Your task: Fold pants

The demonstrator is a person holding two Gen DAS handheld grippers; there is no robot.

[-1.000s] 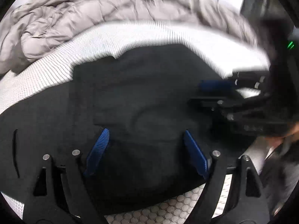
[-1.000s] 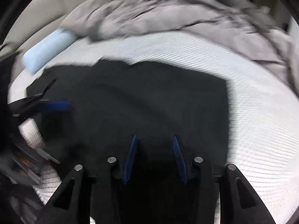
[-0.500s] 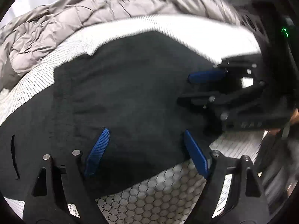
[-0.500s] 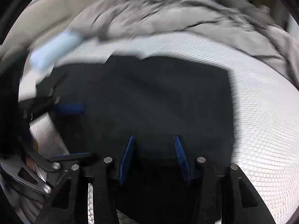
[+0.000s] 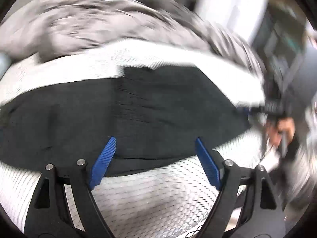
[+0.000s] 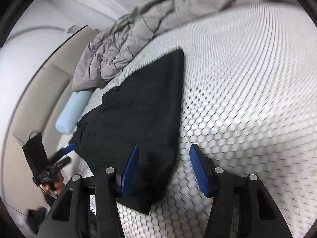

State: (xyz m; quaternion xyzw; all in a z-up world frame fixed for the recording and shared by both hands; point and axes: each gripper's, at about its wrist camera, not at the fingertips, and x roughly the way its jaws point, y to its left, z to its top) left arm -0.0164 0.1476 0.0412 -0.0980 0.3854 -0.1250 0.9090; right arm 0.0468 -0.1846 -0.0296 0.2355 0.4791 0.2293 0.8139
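Observation:
The black pants (image 5: 158,103) lie flat in a folded layer on the white honeycomb mattress (image 5: 158,194). My left gripper (image 5: 156,140) is open just above their near edge, with nothing between its blue pads. My right gripper (image 6: 164,148) hovers over the near right corner of the pants (image 6: 138,109). Its jaws are opening; the cloth's edge lies below them and the pads do not press on it. From the left wrist view the right gripper (image 5: 245,111) is a blur at the pants' right end, held by a hand (image 5: 281,130). In the right wrist view the left gripper (image 6: 69,152) is at the far left.
A crumpled grey quilt (image 6: 122,45) is heaped along the far side of the bed. A light blue bolster (image 6: 73,113) lies beside the pants against a beige headboard (image 6: 33,107). Bare mattress (image 6: 247,99) stretches to the right of the pants.
The left gripper has pulled back and risen off the pants, still open. The right gripper's jaws have widened, and its view has swung to the pants' right edge.

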